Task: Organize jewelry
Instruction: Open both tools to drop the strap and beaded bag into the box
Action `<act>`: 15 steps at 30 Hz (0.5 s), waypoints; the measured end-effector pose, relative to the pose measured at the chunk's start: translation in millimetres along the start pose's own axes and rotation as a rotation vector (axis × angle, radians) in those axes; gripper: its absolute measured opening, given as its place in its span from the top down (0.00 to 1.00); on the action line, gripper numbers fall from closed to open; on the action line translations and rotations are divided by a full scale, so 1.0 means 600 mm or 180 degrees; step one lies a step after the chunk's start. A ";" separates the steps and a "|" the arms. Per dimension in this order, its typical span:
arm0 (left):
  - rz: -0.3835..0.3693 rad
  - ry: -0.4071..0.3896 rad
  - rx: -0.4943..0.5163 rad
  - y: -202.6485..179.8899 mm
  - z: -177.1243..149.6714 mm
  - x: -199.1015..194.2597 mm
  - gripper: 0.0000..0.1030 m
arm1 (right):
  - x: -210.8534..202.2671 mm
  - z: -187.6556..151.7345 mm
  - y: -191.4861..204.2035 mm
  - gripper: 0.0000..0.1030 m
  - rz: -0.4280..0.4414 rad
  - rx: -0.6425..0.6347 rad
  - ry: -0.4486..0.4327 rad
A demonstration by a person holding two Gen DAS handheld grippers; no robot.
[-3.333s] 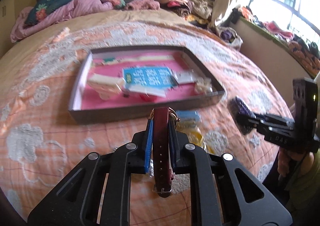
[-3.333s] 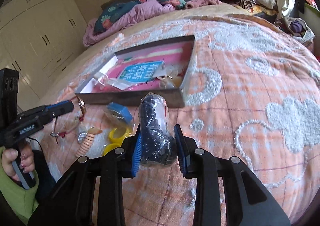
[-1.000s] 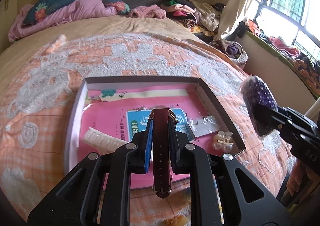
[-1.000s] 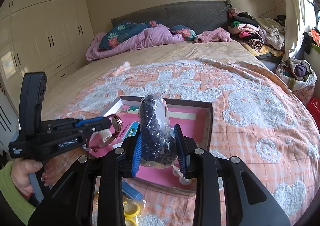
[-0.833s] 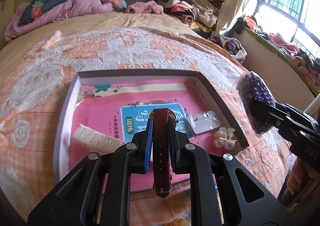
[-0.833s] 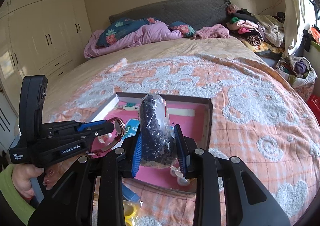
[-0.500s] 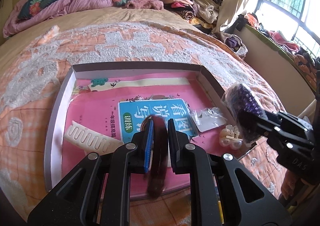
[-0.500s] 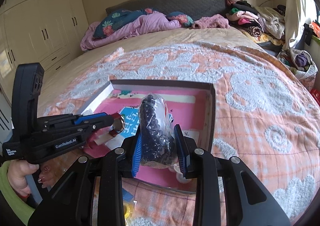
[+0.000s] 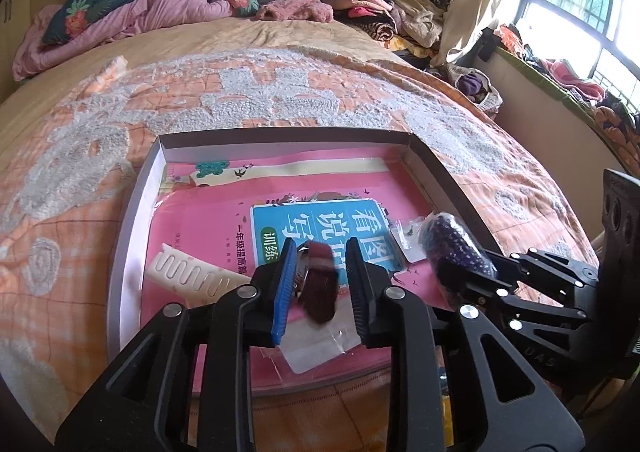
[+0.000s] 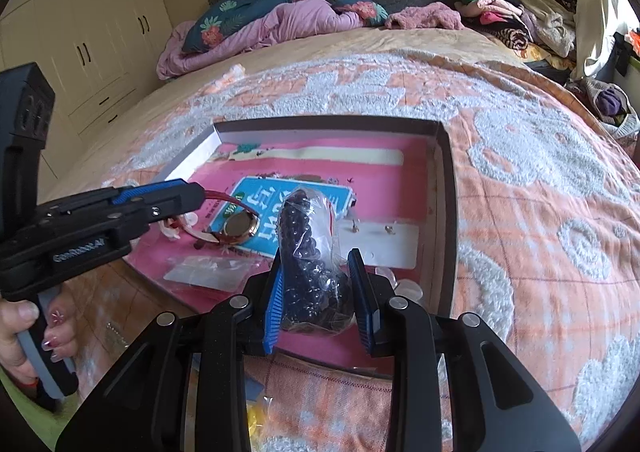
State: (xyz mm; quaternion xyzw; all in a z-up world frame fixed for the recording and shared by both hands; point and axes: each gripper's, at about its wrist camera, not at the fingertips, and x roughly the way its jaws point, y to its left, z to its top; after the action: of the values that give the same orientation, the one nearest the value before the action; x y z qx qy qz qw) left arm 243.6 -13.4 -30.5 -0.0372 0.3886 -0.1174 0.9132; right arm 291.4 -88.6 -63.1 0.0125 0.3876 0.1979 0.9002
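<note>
Two items reach the box (image 9: 136, 212) on the bed (image 9: 280, 92) at once. Left claw (image 9: 320, 284) stands spread, watch (image 10: 238, 228) loose between the jaws, landing on the blue booklet (image 9: 320, 224). Right claw (image 10: 320, 304) pinches the bead bag (image 10: 312, 272) over the box's near right corner; release not yet done. More bits, yellow ones too, lie outside by the near wall. Claw body reads "GenRobot.AI"; booklet shows Chinese print, "看图" legible.
</note>
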 end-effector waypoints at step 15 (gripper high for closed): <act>0.0034 -0.0085 -0.0002 0.003 0.004 -0.026 0.72 | -0.013 -0.006 -0.011 0.64 0.0021 0.0081 -0.0055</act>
State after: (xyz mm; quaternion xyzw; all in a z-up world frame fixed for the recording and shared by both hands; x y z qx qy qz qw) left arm 235.4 -8.2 -18.0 -0.0370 0.3765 -0.1118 0.9189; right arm 286.0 -98.1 -61.2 0.0270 0.3823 0.1958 0.9027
